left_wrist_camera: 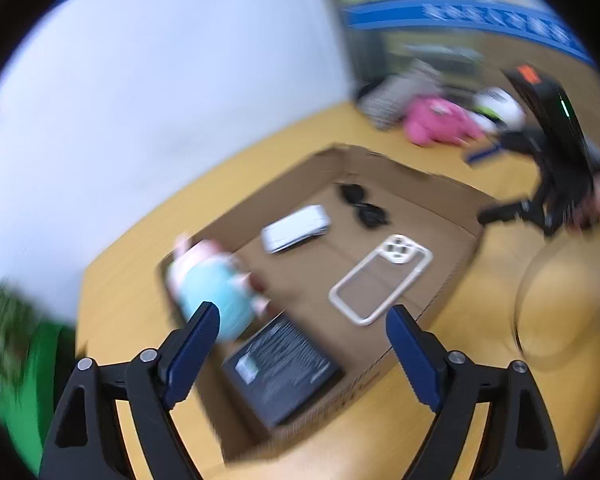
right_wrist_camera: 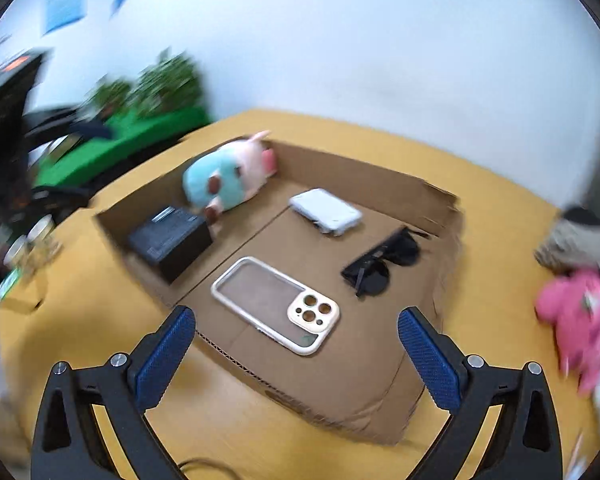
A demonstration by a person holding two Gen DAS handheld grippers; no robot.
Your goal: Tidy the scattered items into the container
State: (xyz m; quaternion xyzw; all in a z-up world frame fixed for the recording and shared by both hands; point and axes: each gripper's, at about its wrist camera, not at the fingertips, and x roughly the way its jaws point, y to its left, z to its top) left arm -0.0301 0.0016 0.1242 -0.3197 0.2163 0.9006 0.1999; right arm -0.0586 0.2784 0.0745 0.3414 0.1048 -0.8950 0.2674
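A shallow cardboard box (left_wrist_camera: 404, 178) (right_wrist_camera: 360, 172) lies on the yellow table. Inside it are a blue and pink plush toy (left_wrist_camera: 216, 288) (right_wrist_camera: 228, 176), a black carton (left_wrist_camera: 284, 368) (right_wrist_camera: 172, 240), a clear phone case (left_wrist_camera: 380, 280) (right_wrist_camera: 274, 304), a white power bank (left_wrist_camera: 296, 228) (right_wrist_camera: 326, 210) and black sunglasses (left_wrist_camera: 362, 206) (right_wrist_camera: 384, 264). My left gripper (left_wrist_camera: 304, 324) hangs open above the box's near end, empty. My right gripper (right_wrist_camera: 296, 328) is open and empty above the box's near wall, over the phone case.
A pink plush toy (left_wrist_camera: 436, 120) (right_wrist_camera: 580, 320) and a grey cloth (right_wrist_camera: 580, 244) lie on the table outside the box. A green planter (right_wrist_camera: 120, 152) stands by the white wall. Small jars (right_wrist_camera: 32, 244) sit at the table's left edge. The views are blurred.
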